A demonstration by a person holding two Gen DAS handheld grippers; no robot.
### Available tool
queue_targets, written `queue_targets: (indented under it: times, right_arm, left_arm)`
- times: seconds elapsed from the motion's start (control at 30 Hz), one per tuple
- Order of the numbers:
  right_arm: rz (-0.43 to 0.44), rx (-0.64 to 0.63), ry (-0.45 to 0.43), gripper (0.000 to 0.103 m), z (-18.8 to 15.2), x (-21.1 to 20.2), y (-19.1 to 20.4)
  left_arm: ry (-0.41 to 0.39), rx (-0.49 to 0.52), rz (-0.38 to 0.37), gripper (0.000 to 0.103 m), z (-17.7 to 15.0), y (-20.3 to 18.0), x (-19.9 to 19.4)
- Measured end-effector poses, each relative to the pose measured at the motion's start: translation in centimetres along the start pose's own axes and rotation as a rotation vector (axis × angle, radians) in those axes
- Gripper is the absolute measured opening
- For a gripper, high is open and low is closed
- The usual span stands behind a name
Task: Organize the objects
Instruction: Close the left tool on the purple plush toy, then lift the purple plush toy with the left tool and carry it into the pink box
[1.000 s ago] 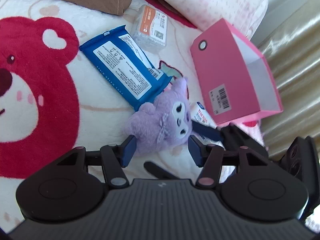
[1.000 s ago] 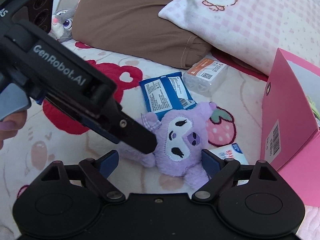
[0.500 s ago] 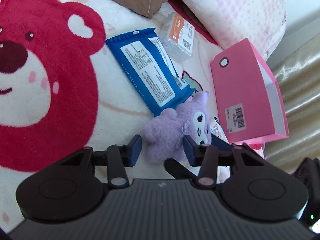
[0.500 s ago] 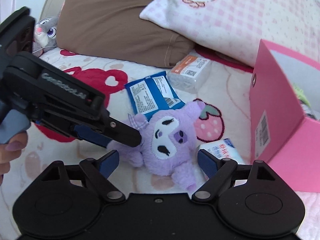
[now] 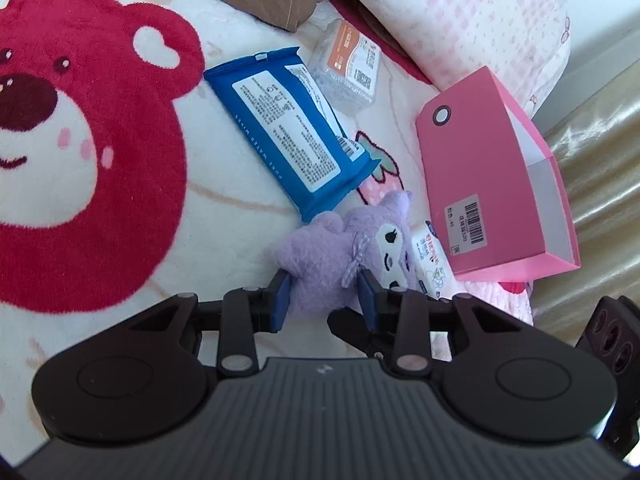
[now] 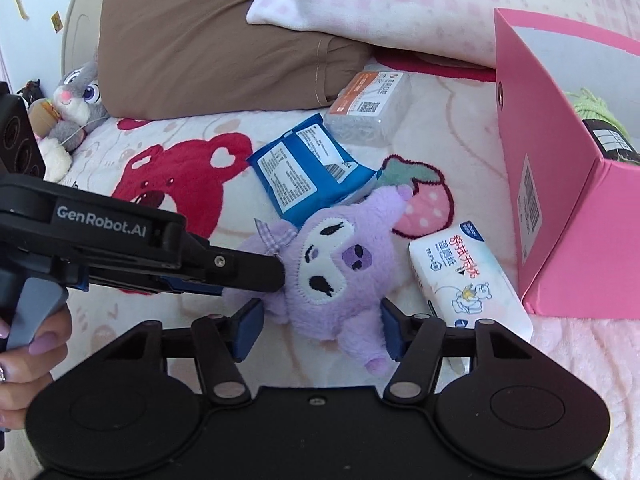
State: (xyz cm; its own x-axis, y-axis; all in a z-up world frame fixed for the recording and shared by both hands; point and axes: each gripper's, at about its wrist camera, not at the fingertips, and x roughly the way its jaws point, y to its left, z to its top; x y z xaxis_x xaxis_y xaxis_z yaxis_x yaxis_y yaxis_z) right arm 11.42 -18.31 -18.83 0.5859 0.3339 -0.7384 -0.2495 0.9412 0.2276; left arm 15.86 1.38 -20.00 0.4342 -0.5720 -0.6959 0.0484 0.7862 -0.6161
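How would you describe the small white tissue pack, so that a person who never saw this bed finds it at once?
Start at the tall pink box standing on the bear-print blanket. At its foot, between the box and the purple plush toy, lies the small white tissue pack. Unlike the blue wipes packet, it is white with red characters and a cartoon bear.

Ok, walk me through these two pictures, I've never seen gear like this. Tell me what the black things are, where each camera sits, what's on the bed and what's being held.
No robot here: a person holds a handheld two-finger gripper in each hand, with a camera on each looking along its fingers. One picture is from the left gripper, the other from the right gripper. Both are closing around the purple plush toy; the left pads press its side, the right pads look just short. On the bear-print blanket lie a blue wipes pack, a clear plastic box, a white tissue pack and an open pink box.
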Motion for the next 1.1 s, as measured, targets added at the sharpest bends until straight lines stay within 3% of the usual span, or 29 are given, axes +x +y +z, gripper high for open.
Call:
queue_targets:
  times: [0.23,0.47,0.6,0.97,1.1]
  right_arm:
    - [0.007,-0.034,-0.008,0.059,-0.3,-2.1,0.8]
    - [-0.006,-0.063,0.007,0.058,-0.4,-4.5,2.1]
    - [-0.038,-0.042,0.061,0.058,-0.2,-5.9,2.7]
    - [-0.082,0.011,0.065,0.058,-1.5,-11.3,3.4]
    - [-0.104,0.031,0.056,0.058,-0.8,-14.3,3.3]
  left_arm:
    - [-0.014,0.083,0.029,0.035,-1.6,-2.0,-1.9]
    - [-0.001,0.111,0.009,0.035,-2.4,-3.1,-3.9]
    - [0.032,0.154,-0.001,0.034,-3.0,-4.3,-4.6]
    - [0.139,0.248,-0.034,0.035,-4.2,-8.3,-7.0]
    - [0.139,0.310,-0.073,0.034,-4.3,-11.1,-8.5]
